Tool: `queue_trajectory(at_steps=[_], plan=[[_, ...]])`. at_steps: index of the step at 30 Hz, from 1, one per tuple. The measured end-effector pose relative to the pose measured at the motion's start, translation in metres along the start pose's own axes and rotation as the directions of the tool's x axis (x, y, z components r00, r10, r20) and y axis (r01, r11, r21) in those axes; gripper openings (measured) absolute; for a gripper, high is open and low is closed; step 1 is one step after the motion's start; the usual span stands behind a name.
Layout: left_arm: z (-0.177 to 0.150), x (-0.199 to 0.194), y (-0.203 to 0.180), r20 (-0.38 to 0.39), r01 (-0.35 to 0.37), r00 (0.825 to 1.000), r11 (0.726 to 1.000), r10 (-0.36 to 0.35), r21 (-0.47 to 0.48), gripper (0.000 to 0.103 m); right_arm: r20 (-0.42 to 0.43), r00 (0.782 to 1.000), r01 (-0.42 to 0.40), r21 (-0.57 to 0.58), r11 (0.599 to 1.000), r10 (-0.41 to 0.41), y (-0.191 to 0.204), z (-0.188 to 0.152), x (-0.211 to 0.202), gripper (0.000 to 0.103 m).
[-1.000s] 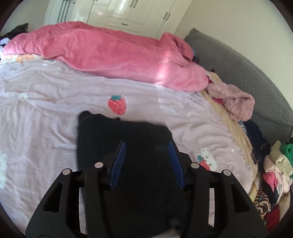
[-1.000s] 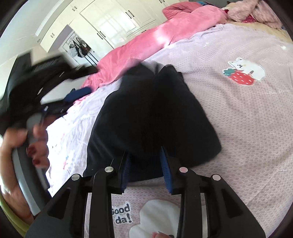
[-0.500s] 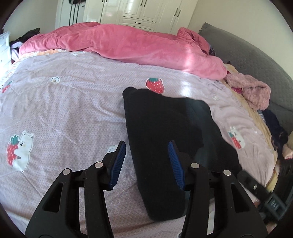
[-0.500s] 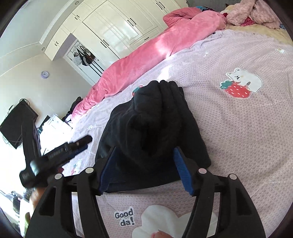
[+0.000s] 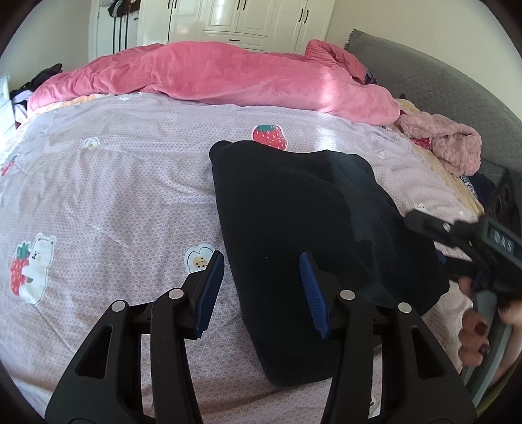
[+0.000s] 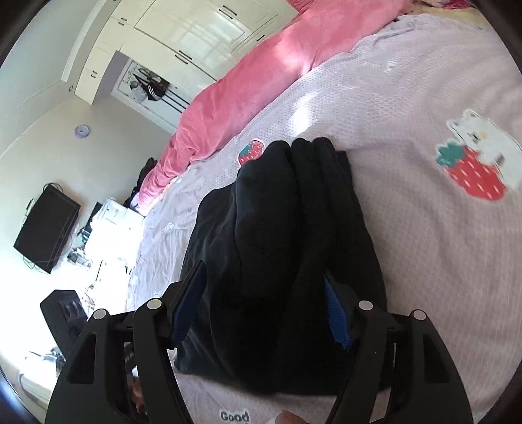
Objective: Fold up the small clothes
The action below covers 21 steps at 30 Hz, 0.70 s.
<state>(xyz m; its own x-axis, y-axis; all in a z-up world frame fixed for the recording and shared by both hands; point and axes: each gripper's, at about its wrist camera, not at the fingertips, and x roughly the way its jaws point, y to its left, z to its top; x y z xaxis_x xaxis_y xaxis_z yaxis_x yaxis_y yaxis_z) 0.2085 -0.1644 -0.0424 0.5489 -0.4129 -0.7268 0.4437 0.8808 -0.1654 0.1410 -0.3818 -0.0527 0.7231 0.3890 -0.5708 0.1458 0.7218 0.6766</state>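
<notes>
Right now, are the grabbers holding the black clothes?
No. Both the left gripper and right gripper are open, and the black garment lies loose on the bed.

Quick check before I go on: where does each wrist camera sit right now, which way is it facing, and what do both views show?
Left wrist: on the left hand-held gripper, open, facing across the bed toward the wardrobe; the right hand shows at the right edge.
Right wrist: on the right hand-held gripper, open, low over the black garment, facing the wardrobe corner; no hand clearly seen.
Shared: black garment, pink blanket, strawberry print.
</notes>
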Motion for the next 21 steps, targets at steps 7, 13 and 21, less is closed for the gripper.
queue_trajectory(at_steps=[7, 13, 21], plan=[[0.001, 0.003, 0.001, 0.001, 0.008, 1.000, 1.000, -0.008, 0.000, 0.040, 0.024, 0.998, 0.067, -0.115, 0.991, -0.065, 0.012, -0.004, 0.012, 0.035], [0.000, 0.003, -0.002, 0.003, 0.017, 1.000, 1.000, -0.017, -0.007, 0.040, 0.099, 0.991, 0.106, -0.213, 0.971, -0.087, 0.028, -0.008, 0.001, 0.027], [0.000, 0.000, -0.011, 0.004, 0.046, 0.999, 0.999, -0.046, 0.002, 0.040, 0.161, 0.972, 0.211, -0.294, 0.932, -0.169, 0.037, -0.010, -0.010, 0.026]])
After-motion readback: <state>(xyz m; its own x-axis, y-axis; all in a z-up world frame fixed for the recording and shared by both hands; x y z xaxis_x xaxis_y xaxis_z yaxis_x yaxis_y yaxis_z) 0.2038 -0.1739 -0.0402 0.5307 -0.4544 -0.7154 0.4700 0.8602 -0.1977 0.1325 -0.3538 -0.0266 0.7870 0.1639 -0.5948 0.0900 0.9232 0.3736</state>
